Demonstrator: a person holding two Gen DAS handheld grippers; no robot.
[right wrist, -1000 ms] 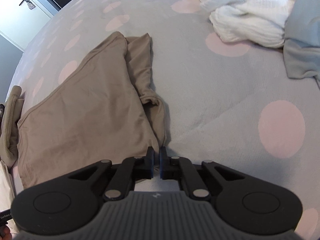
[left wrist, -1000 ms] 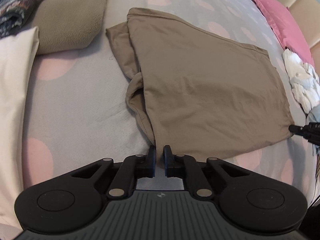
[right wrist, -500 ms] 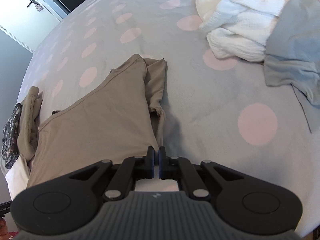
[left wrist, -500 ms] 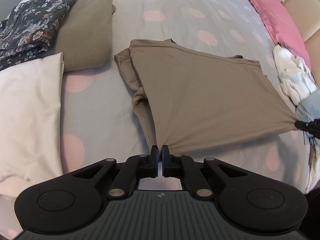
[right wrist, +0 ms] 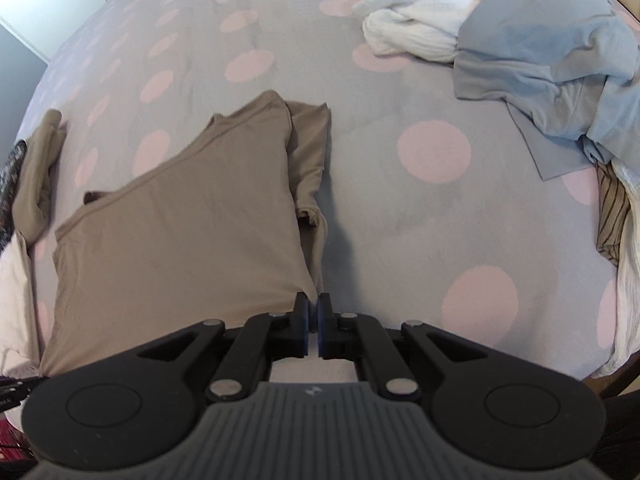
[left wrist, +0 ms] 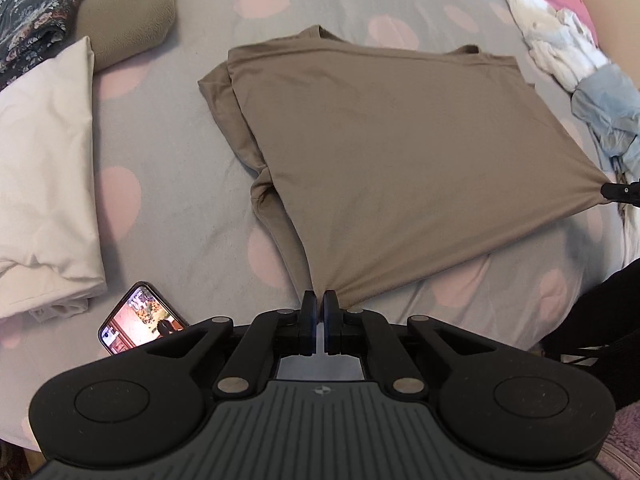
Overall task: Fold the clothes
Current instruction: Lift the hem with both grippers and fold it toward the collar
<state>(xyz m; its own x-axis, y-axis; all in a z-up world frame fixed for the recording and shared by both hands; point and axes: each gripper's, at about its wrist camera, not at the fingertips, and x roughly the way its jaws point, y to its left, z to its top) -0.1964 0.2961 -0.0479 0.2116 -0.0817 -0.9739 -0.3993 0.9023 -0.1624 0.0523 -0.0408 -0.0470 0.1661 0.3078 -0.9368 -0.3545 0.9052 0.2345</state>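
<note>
Shirt (left wrist: 392, 152) taut, tan, sleeves folded under.

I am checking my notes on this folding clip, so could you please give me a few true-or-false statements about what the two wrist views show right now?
1. The left claw is shut on a bottom corner of the brown T-shirt. True.
2. The right claw hangs open above the shirt. False: it is shut on the shirt's other bottom corner.
3. A phone with a lit screen lies on the bedspread near the left claw. True.
4. The bedspread is plain white. False: it is grey with pink dots.
5. The light blue garment is folded neatly. False: it lies crumpled in a pile.
</note>
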